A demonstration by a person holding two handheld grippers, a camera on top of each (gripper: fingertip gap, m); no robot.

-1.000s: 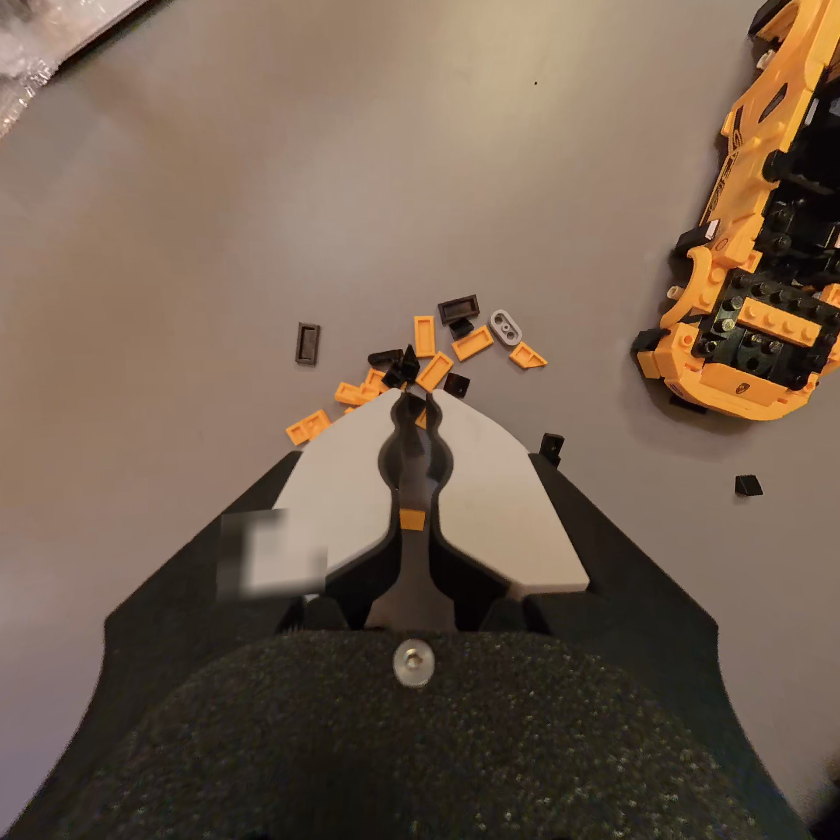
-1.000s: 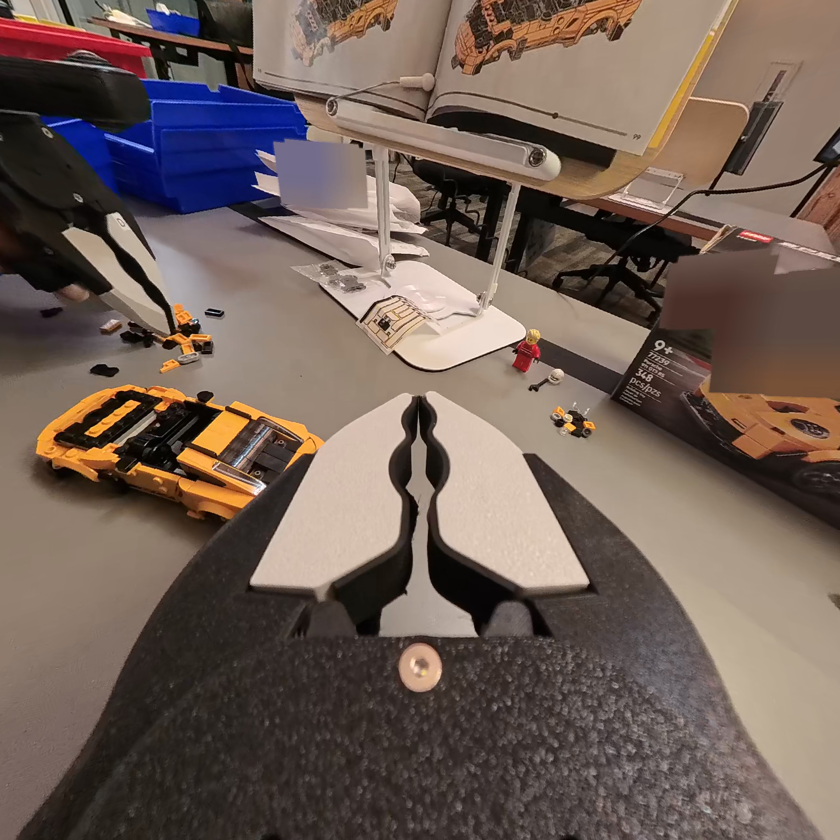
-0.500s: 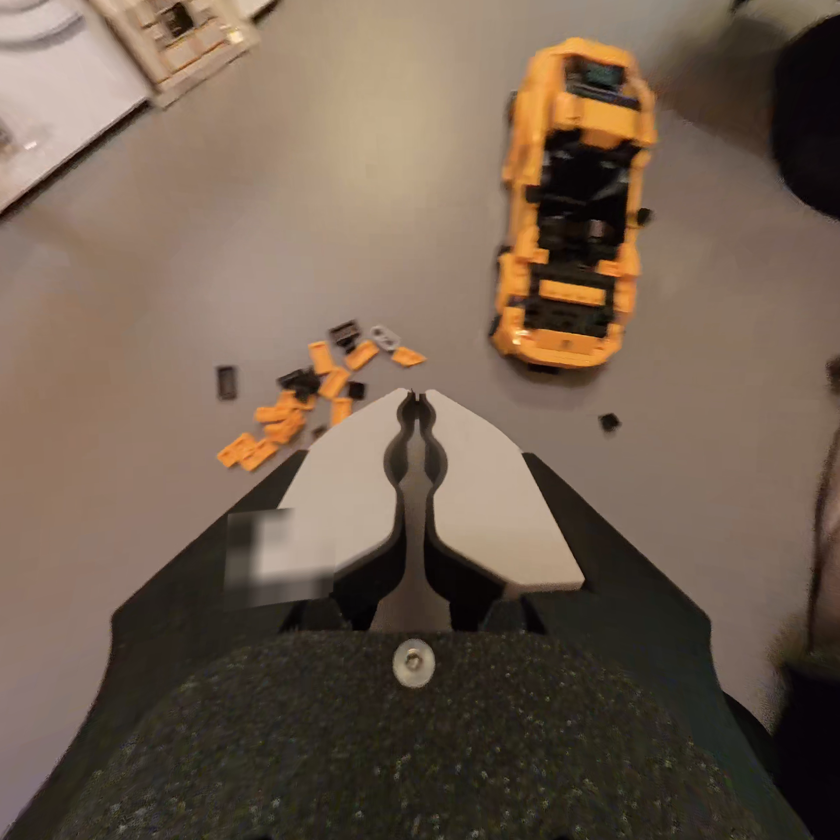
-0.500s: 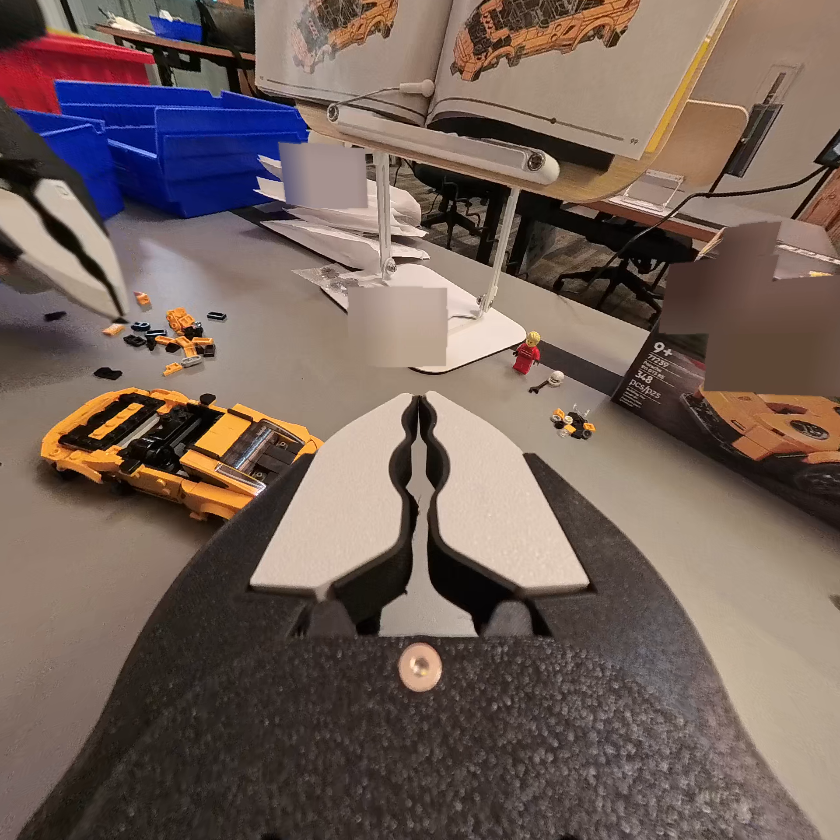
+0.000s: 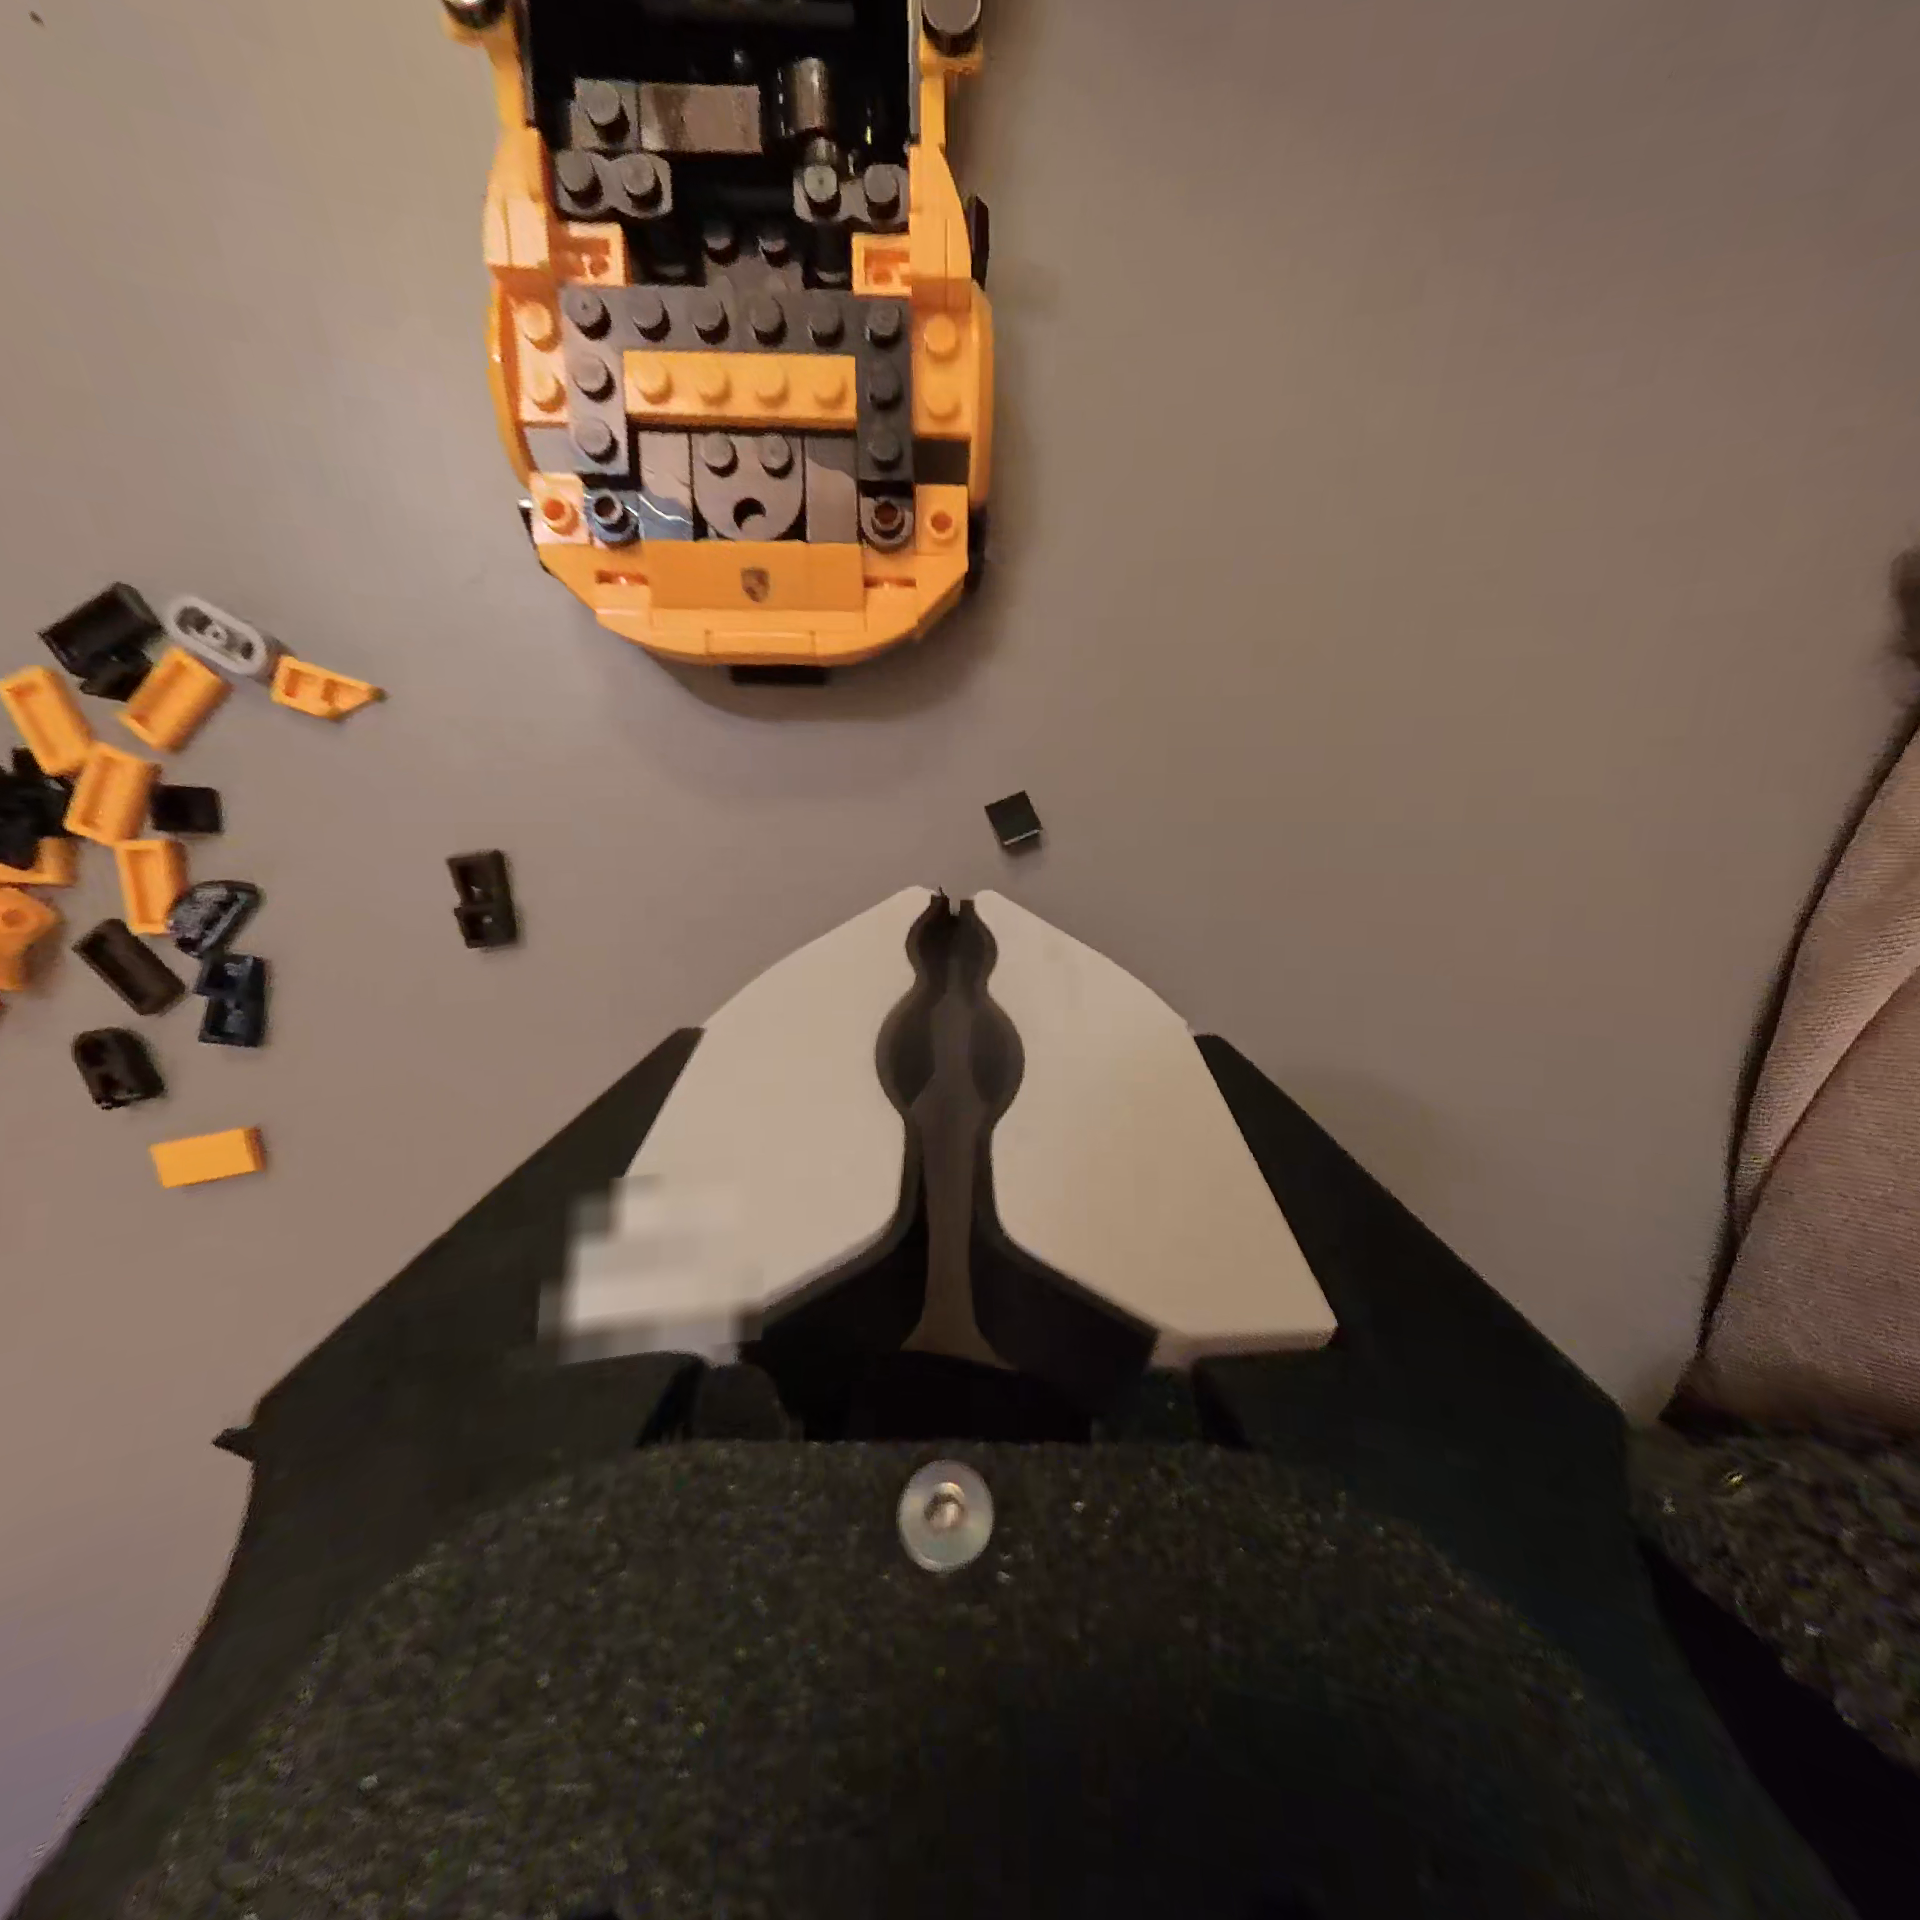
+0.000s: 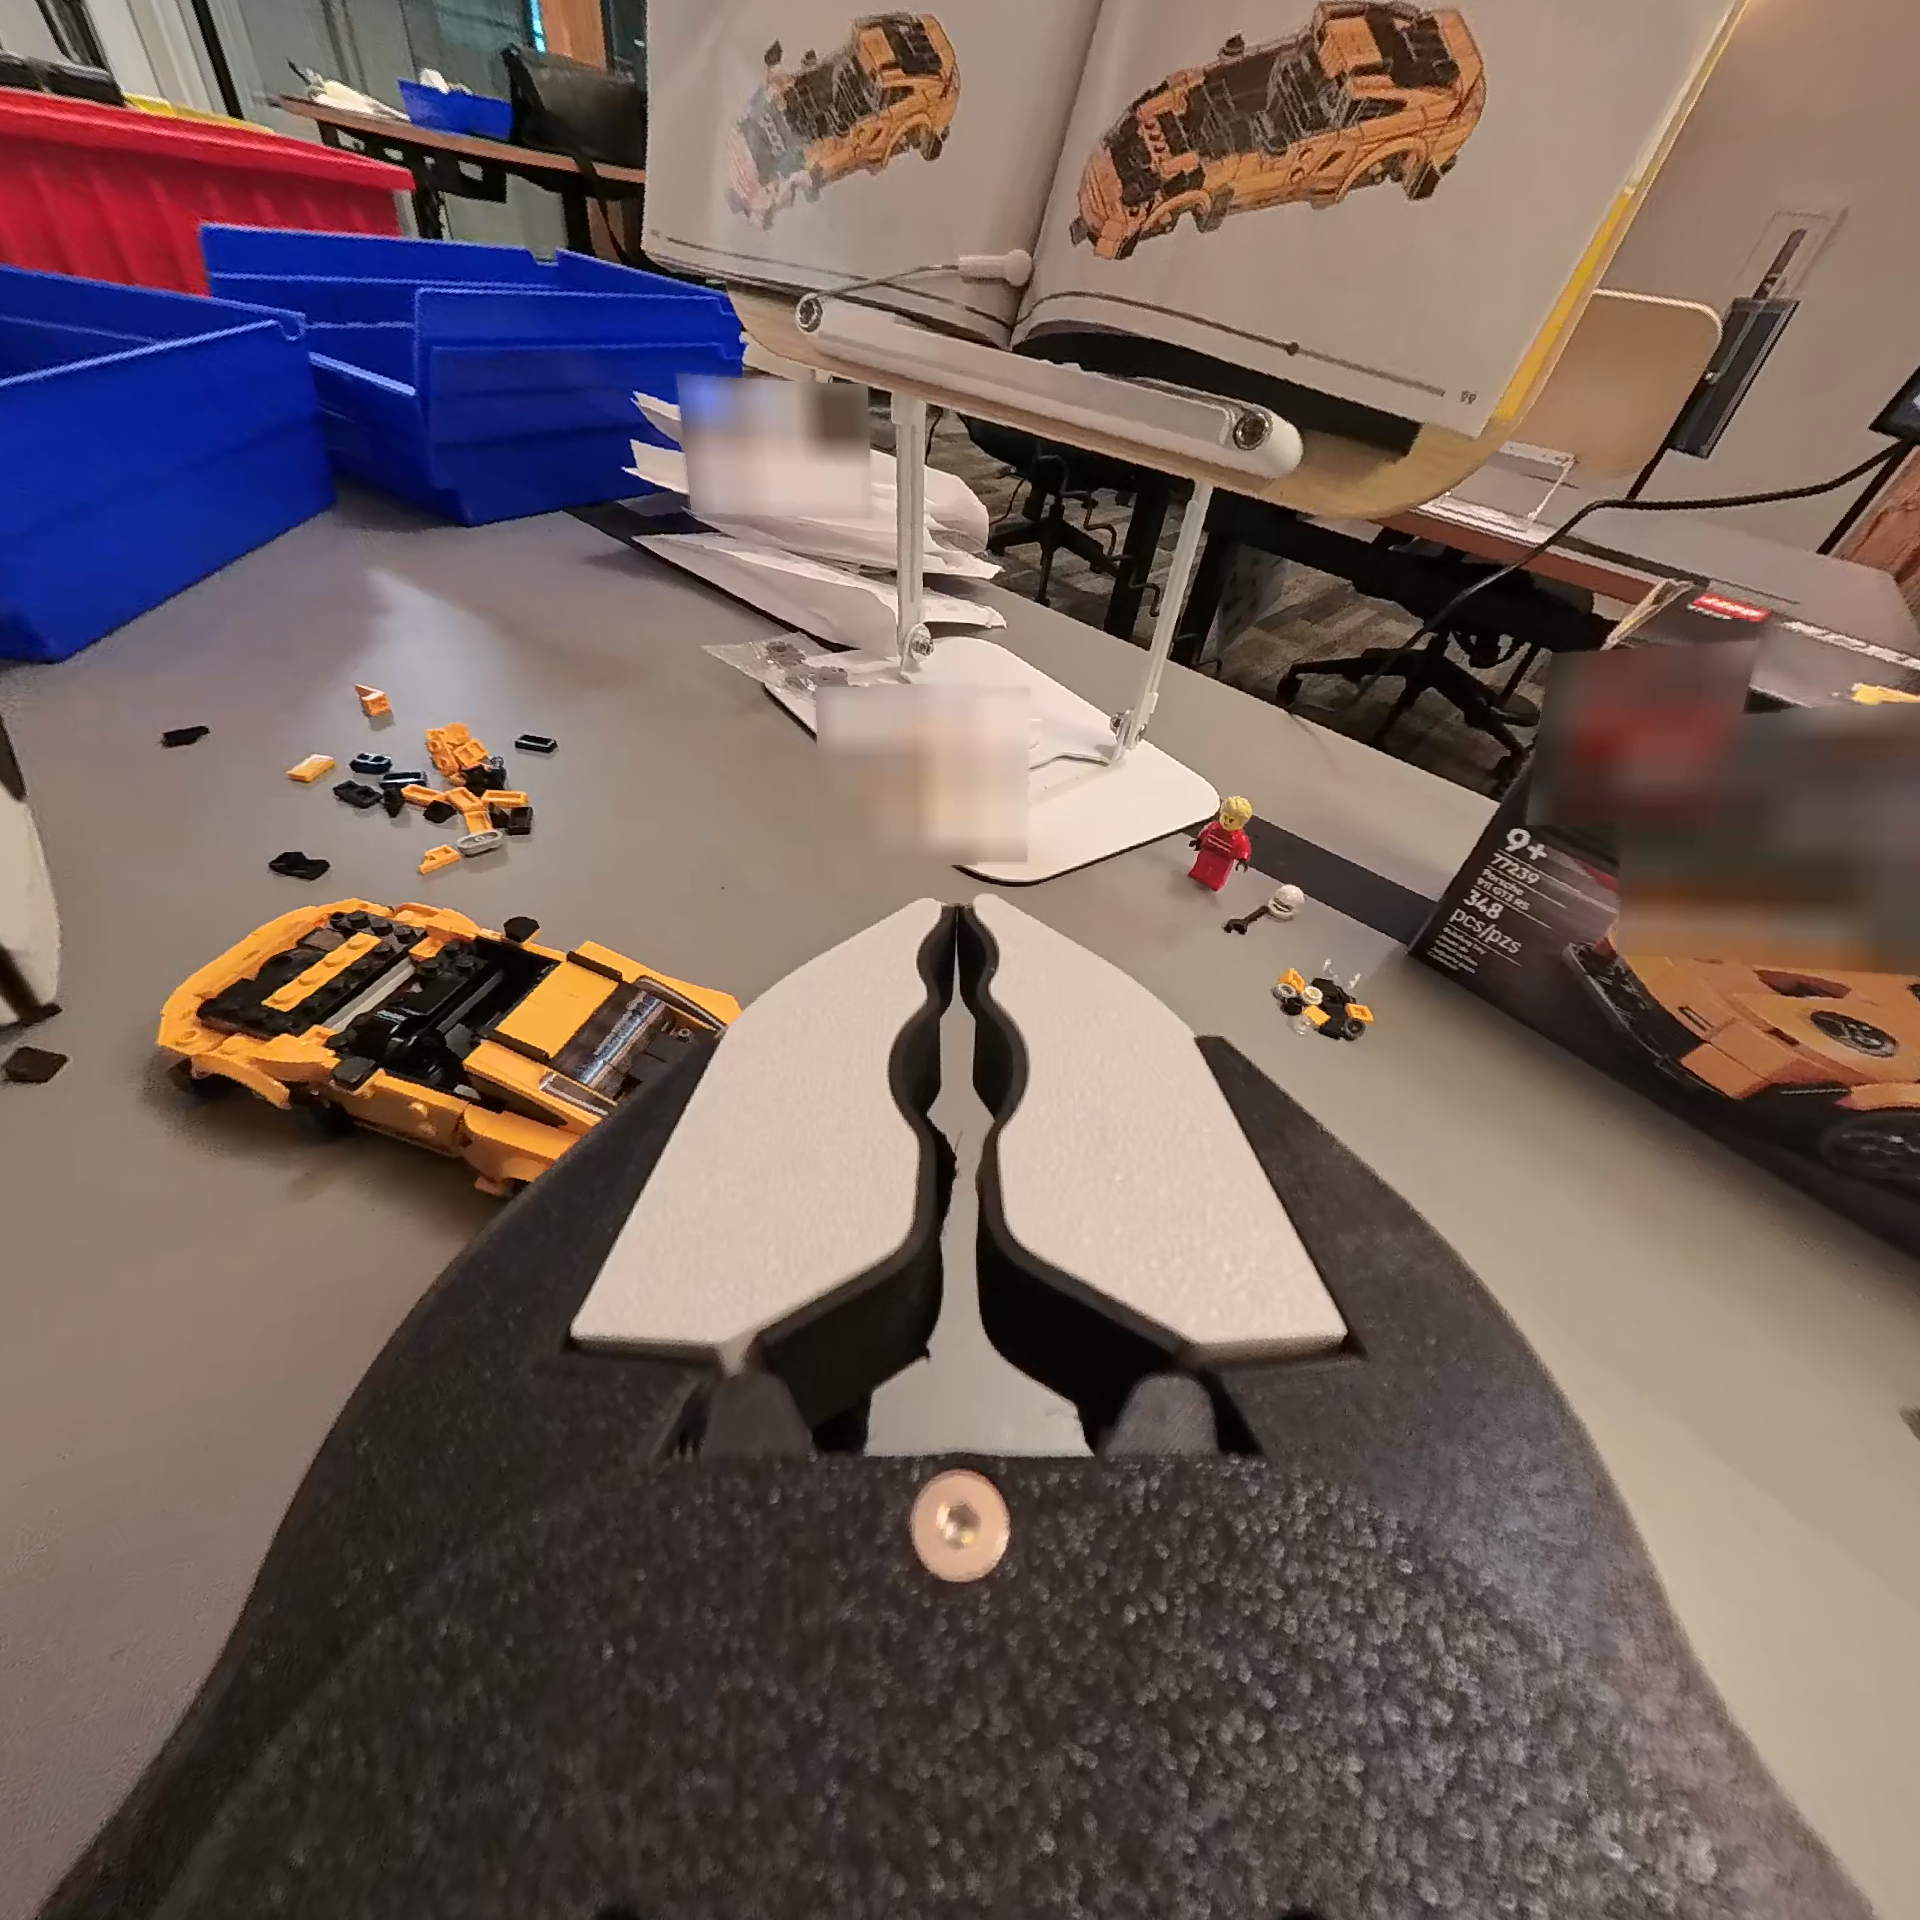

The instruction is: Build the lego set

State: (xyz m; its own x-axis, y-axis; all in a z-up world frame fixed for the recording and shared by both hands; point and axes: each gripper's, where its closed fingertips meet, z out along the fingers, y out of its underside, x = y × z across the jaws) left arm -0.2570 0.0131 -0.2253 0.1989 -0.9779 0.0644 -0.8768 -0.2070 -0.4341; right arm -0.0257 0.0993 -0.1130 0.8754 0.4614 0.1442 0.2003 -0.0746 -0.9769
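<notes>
Orange and black bricks make up the half-built car (image 5: 736, 343), which sits on the grey tabletop (image 5: 1351, 416) straight ahead of the left tool (image 5: 951, 902), its nose pointing back toward the tips and well apart from them. That left tool looks down from above with its two grey fingers (image 5: 810, 1122) drawn together at the tips; a tiny dark sliver shows right at the tip, too small to tell what it is. A small black tile (image 5: 1013, 821) lies just ahead and slightly to the right of the tips, and a black clip piece (image 5: 482, 898) lies ahead to the left. Farther left is a scatter of loose orange and black pieces (image 5: 125, 821), with one flat orange tile (image 5: 207, 1155) apart from them, nearer the tool's body. The right tool (image 6: 956, 912) is low over the tabletop with its fingers closed on nothing. From it, the car (image 6: 436, 1029) lies ahead to the left, the loose pieces (image 6: 457, 790) beyond that, and blue bins (image 6: 312, 395) farther back. Ahead stands a white book stand (image 6: 1091, 800) holding the open instruction booklet (image 6: 1143, 177). A red minifigure (image 6: 1221, 844) stands ahead to the right, near a small cluster of parts (image 6: 1322, 1006), and the set's box (image 6: 1714, 966) is at the far right.
</notes>
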